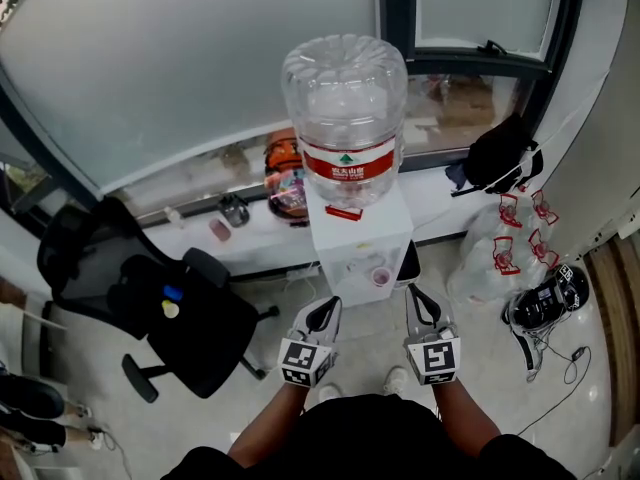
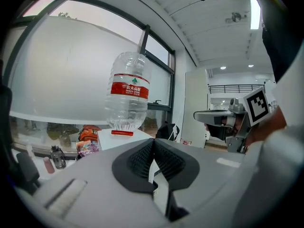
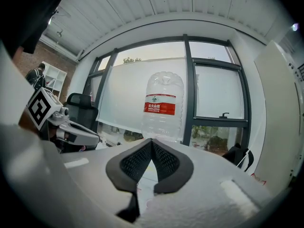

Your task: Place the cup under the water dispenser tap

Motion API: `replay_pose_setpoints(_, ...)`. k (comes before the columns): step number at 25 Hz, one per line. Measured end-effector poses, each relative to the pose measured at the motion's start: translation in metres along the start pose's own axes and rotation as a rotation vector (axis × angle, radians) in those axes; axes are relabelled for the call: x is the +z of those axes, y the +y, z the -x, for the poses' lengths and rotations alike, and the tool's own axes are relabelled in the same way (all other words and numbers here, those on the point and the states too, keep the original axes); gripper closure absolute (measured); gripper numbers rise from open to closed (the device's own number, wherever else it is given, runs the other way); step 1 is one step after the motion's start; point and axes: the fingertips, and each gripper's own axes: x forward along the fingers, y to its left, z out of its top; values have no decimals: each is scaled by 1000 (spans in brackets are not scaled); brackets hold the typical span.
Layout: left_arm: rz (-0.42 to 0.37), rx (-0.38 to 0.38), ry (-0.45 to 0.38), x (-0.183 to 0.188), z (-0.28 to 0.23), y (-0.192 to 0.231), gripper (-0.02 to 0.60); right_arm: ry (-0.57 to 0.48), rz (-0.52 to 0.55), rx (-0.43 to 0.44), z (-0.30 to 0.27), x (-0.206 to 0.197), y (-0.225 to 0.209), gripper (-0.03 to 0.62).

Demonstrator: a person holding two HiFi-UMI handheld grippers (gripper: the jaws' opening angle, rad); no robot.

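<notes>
A big clear bottle (image 1: 345,108) with a red label is seated upside down on the white water dispenser (image 1: 352,240). Whether any water is in it can't be told tbh. What looks like a small pinkish cup (image 1: 381,275) is seen on the dispenser's front ledge. Both grippers are held side by side just in front of the dispenser and pointed at it roughly level. The left gripper's (image 1: 322,313) jaws are pressed together with nothing gripped, and it's the same for the right gripper (image 1: 422,303).

Head view looks steeply down on the water dispenser (image 1: 357,243), close by. Both gripper views face forward, level, from lower down. All three share its bottle (image 1: 344,118).
</notes>
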Motion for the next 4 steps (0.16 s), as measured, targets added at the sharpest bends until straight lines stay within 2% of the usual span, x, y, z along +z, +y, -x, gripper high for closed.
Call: replay_pose_setpoints(4,-16,2,-8,0,1,-1,566,-18,-11,4,2,2,0,592)
